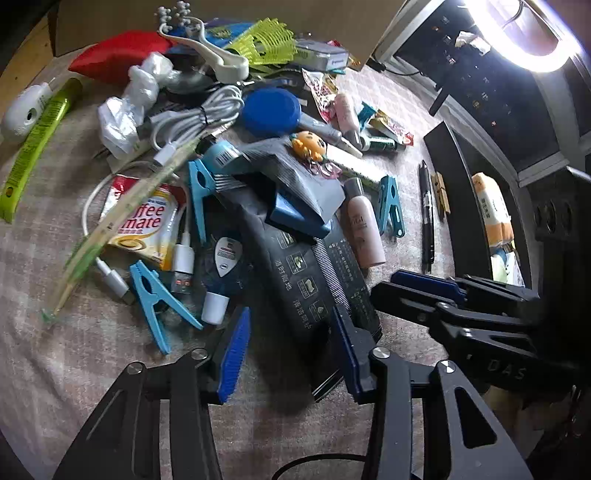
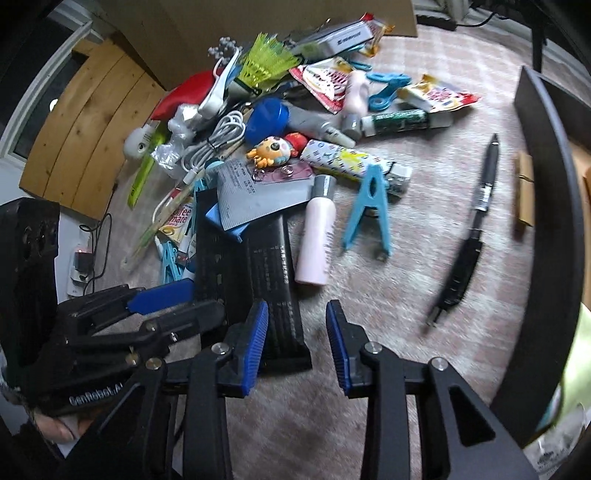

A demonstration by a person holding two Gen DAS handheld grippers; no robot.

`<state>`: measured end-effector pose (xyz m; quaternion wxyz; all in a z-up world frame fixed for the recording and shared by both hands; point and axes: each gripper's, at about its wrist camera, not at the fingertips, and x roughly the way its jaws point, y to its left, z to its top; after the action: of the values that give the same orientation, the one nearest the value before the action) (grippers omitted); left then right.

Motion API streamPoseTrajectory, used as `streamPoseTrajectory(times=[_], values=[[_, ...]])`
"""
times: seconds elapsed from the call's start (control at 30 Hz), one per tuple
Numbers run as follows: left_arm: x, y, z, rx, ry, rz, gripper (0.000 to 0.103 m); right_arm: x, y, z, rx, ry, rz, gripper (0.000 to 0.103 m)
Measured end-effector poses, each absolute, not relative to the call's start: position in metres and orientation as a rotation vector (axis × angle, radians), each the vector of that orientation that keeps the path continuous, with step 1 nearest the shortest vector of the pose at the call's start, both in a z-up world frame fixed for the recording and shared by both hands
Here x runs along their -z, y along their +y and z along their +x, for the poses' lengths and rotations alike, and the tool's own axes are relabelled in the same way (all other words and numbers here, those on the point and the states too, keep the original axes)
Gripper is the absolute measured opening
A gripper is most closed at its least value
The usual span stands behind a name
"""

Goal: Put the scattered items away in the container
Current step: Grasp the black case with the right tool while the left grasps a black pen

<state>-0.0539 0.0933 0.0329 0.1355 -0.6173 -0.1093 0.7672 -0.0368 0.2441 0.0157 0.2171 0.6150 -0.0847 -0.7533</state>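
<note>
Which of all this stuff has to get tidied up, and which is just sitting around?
To tidy into the black box:
- dark packet
- pink bottle
- black pen
- blue clothes peg
- white cable
- coffee creamer sachet

Just lying about:
- ring lamp
- cardboard sheet
- wooden boards

A home room: household clutter lies on a pale checked carpet (image 2: 424,236), wooden floorboards (image 2: 92,122) at ten o'clock, a cardboard box (image 1: 258,11) at twelve.
</note>
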Motion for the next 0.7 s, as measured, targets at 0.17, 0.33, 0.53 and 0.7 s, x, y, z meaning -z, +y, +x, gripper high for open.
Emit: streamPoseTrajectory(times=[0.17, 0.33, 0.53, 0.7], values=[[-0.032, 0.099, -0.057, -2.226, -0.291, -1.776, 0.037, -0.008, 0.233, -0.041, 2.09, -0.204, 1.703, 0.032], [-0.03, 0.096, -0.062, -2.211, -0.329, -1.767, 0.035, -0.007, 0.233, -0.045, 2.086, -0.24, 1.693, 0.031], [-0.024, 0.09, -0.064, -2.167, -0.406, -1.761, 0.033, -0.002, 0.24, -0.049, 2.02, -0.34, 1.683, 0.021], [-0.028, 0.087, -0.063, -2.156, -0.451, -1.76, 0.026, -0.002, 0.237, -0.05, 2.018, -0.362, 1.686, 0.021]])
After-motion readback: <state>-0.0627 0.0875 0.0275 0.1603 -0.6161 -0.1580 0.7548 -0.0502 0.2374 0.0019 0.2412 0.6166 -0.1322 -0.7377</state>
